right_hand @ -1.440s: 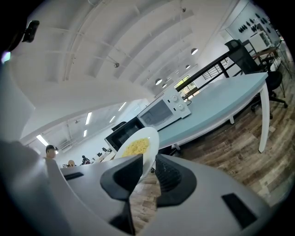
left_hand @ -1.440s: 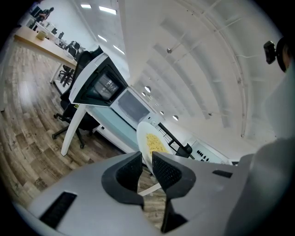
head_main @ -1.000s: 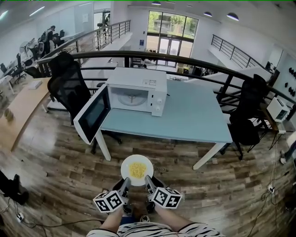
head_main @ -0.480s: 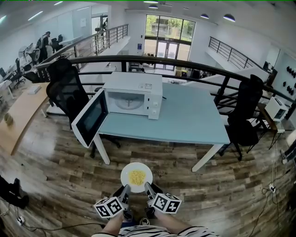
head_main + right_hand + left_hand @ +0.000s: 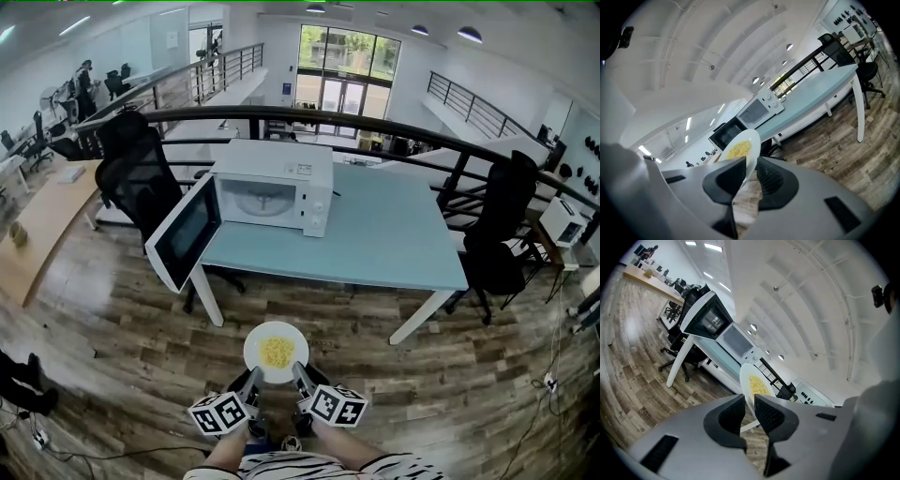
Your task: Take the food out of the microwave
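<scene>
A white plate (image 5: 276, 352) of yellow food hangs over the wooden floor, in front of the table. My left gripper (image 5: 251, 381) is shut on its near-left rim and my right gripper (image 5: 300, 375) on its near-right rim. In the left gripper view the plate (image 5: 752, 384) stands edge-on between the pads of that gripper (image 5: 749, 409). The right gripper view shows the plate (image 5: 740, 147) pinched by that gripper (image 5: 751, 172). The white microwave (image 5: 272, 186) stands on the table with its door (image 5: 185, 232) swung wide open and an empty cavity.
The light blue table (image 5: 384, 239) has white legs. Black office chairs stand at its left (image 5: 141, 173) and right (image 5: 497, 230). A black railing (image 5: 375, 127) runs behind it. Wooden floor (image 5: 122, 347) lies all around me.
Both grippers keep their hold on the plate, which stays at nearly the same spot over the floor. The head view has shifted a little.
</scene>
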